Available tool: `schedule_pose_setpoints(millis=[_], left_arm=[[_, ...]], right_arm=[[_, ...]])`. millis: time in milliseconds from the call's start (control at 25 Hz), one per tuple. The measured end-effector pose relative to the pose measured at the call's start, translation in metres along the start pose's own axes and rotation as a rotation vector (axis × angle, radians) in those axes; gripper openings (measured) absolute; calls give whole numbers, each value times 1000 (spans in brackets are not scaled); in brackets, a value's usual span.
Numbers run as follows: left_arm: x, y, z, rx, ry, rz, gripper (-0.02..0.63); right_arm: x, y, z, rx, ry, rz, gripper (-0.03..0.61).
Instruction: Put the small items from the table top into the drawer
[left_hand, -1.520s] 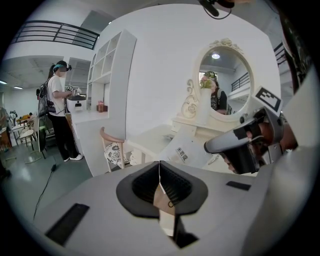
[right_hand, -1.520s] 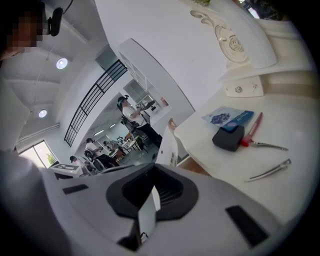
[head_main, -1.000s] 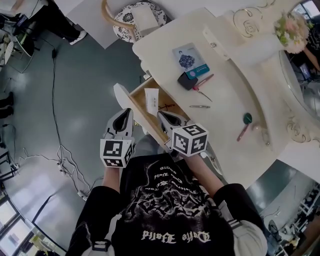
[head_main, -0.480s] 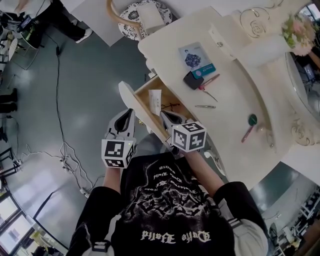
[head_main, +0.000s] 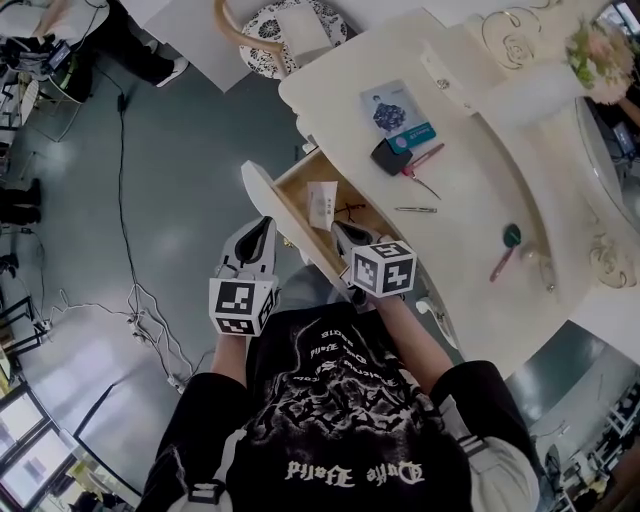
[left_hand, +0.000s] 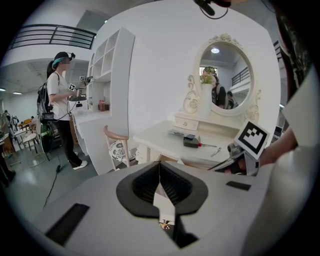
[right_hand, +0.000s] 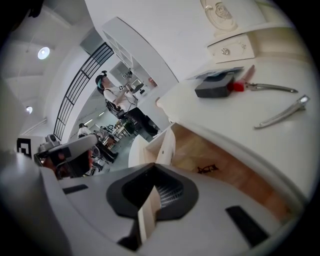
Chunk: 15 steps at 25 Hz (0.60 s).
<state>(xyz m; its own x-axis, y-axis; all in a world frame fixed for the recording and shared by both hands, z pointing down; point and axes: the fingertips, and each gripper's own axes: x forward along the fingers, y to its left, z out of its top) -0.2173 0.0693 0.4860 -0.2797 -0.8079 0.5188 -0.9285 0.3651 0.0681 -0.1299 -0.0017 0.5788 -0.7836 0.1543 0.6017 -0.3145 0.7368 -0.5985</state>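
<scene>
L hand: left gripper (head_main: 262, 226) (left_hand: 160, 172), fingers pressed together, nothing seen betw. them; sits at 9 o'clock of the drawer front.
R hand: right gripper (head_main: 343, 230) (right_hand: 152, 187), fingers shut tight, empty; tips by the drawer's near end.
Drawer: open wooden drawer (head_main: 296, 186) (right_hand: 235, 165) holds a white paper card (head_main: 322, 204) + a small dark item (head_main: 350, 212) (right_hand: 207, 169).
Likely next pick: slim silver metal clip (head_main: 415, 210) (right_hand: 280, 114) on the cream-white surface (head_main: 460, 130), approx 2–3 o'clock from R fingers, well apart.
Axis: clip lies approx 9-to-3 in head view.
Nearer hand: R; L is across the drawer.
Need: R fingers must part first.
Further out: small black box (head_main: 386, 158) (right_hand: 215, 86) and red-handled metal tool (head_main: 422, 163) (right_hand: 265, 87) at 1 o'clock; green-headed pink-handled brush (head_main: 503, 250) at 3.
Hard to tell: small gold bit (left_hand: 163, 225) below L fingers, maybe a knob; R tips partly behind the marker cube; brush outside R gripper view.
</scene>
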Motion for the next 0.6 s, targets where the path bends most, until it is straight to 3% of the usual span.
schedule_pose_setpoints(millis=[600], left_arm=[[-1,-3,-2,-14,-6,-8,15]], right_arm=[[2,-41,-25,180,81,-130,9]])
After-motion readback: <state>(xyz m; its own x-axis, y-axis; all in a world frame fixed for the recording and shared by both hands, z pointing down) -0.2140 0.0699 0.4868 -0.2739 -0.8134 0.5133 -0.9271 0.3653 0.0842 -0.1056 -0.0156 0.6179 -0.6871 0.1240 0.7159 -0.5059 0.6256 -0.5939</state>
